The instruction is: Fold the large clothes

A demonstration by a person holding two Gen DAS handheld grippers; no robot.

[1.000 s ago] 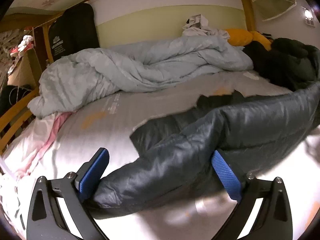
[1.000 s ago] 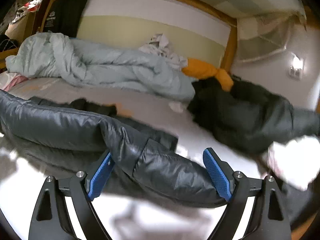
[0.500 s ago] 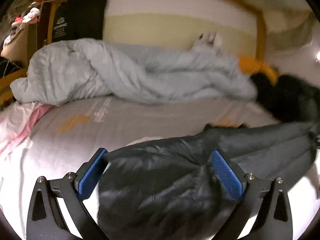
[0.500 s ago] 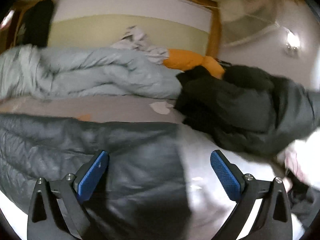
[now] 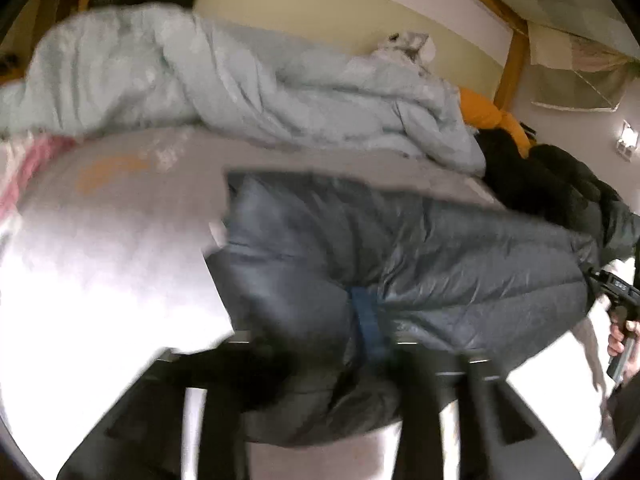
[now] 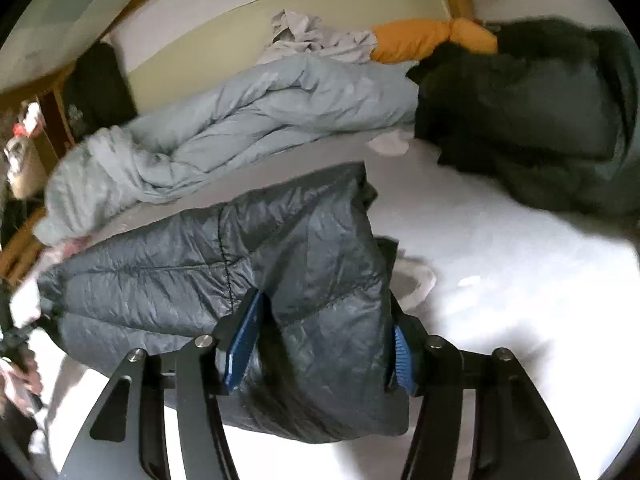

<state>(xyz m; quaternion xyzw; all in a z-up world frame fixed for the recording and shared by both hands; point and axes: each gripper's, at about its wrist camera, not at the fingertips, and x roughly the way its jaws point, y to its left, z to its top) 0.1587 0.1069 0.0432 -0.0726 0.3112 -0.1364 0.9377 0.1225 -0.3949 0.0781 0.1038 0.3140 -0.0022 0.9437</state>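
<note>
Your right gripper point(image 6: 320, 344) pinches a bunched fold of the grey puffer jacket point(image 6: 224, 264) lying on the bed sheet point(image 6: 500, 280); your left gripper point(image 5: 360, 336) looks clamped on its other end, though blurred

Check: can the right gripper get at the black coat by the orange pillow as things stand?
Probably not yet. The right gripper has the grey puffer jacket bunched between its fingers, so it is occupied. Bare mattress lies between it and the black coat, so the path looks free once it lets go.
</note>
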